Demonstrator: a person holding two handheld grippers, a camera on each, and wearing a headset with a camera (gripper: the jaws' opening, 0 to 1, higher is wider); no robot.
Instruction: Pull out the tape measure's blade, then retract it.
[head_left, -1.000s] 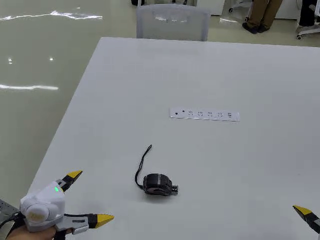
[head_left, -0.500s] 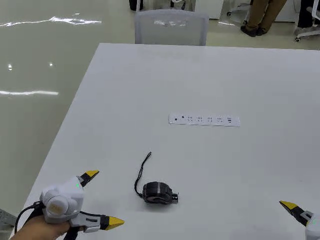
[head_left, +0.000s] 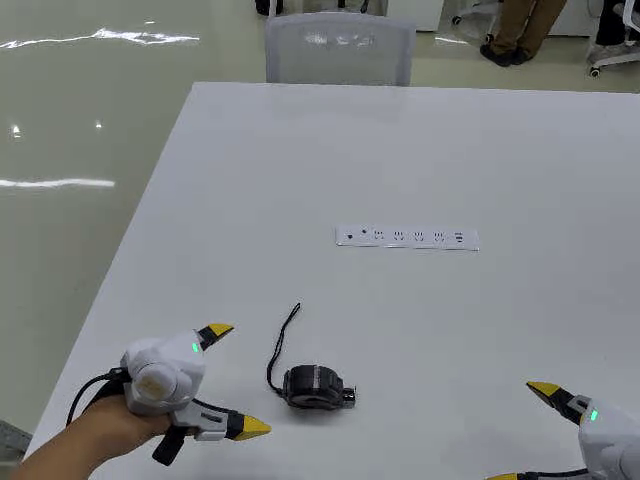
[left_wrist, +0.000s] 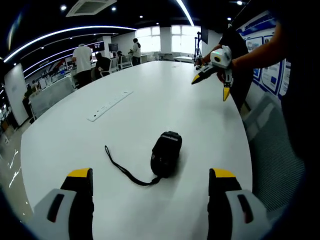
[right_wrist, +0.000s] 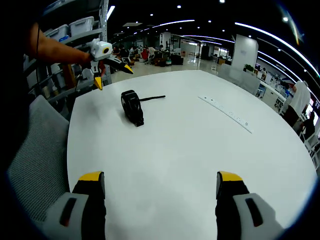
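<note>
A black tape measure (head_left: 314, 386) lies on the white table (head_left: 400, 160) near its front edge, its black wrist strap (head_left: 281, 337) curling away toward the far side. My left gripper (head_left: 233, 378) stands open just left of it, yellow fingertips (head_left: 250, 427) pointing at it, nothing between them. In the left gripper view the tape measure (left_wrist: 166, 151) lies ahead between the jaws. My right gripper (head_left: 522, 432) is open at the lower right, well apart from the tape. The right gripper view shows the tape measure (right_wrist: 132, 106) far ahead and the left gripper (right_wrist: 113, 69) beyond it.
A white power strip (head_left: 407, 237) lies flat in the middle of the table. A grey mesh chair (head_left: 338, 47) stands at the far edge. The table's left edge drops to a glossy floor. People stand in the background.
My left gripper has moved right and forward, closer to the tape measure. My right gripper has come further into view from the lower right. The tape measure has not moved.
</note>
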